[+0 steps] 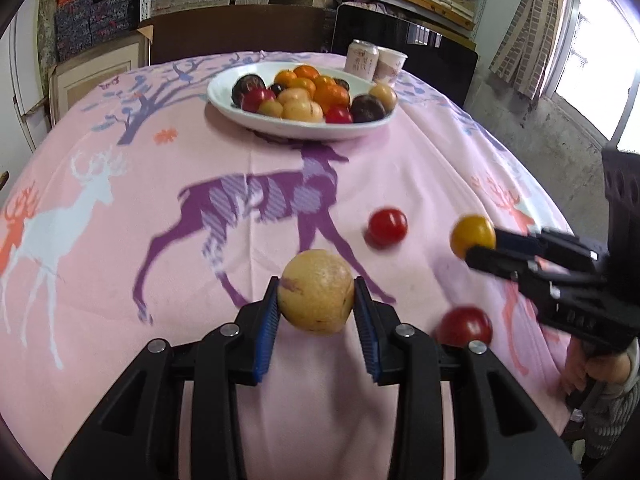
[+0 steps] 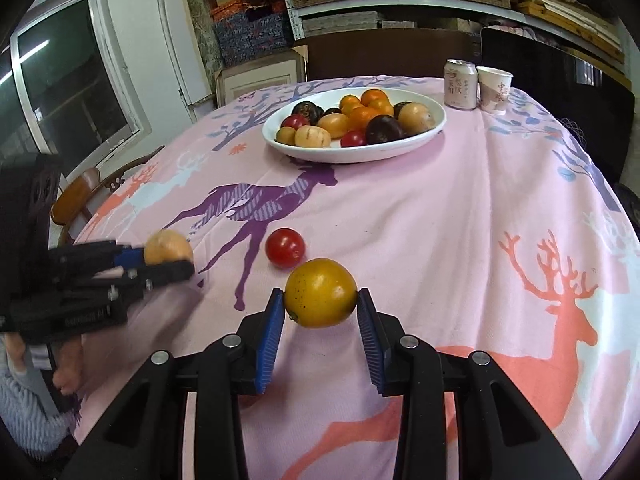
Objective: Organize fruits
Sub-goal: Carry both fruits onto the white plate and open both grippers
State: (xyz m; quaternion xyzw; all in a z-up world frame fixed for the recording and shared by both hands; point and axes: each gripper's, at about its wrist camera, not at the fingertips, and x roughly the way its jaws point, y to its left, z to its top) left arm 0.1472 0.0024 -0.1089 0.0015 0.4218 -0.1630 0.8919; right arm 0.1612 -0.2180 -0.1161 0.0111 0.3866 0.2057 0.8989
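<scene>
Left gripper (image 1: 316, 300) grips a pale yellow fruit (image 1: 316, 291) between its blue pads, held just above the table (image 1: 400, 168); the fruit's underside is not visible. Right gripper (image 2: 320, 300) is clamped on a yellow-orange fruit (image 2: 321, 293), also clear of the cloth. Each gripper shows in the other's view from the side, blurred: in the left wrist view the right one enters from the right edge, its body cut off by the frame, with the fruit at its tip; in the right wrist view the left one enters from the left edge in the same way. A hand (image 2: 66, 364) and a knitted sleeve (image 2: 24, 420) show below it, partly cut off and soft. Two red fruits lie loose on the pink deer-print cloth: one (image 2: 285, 247) sits between the grippers, just beyond the right one's fruit; the other (image 1: 465, 326) shows only in the left wrist view, half hidden behind the left gripper's right finger. A white plate (image 2: 400, 150) stands toward the far side of the table, well apart from both grippers, heaped with orange, pale yellow, red and dark purple fruit; the pieces overlap, so an exact count is not possible. Behind the plate a can (image 2: 461, 85) and a paper cup (image 2: 494, 90) stand side by side; their print is too small to read. Shelves behind are distorted by the lens.
</scene>
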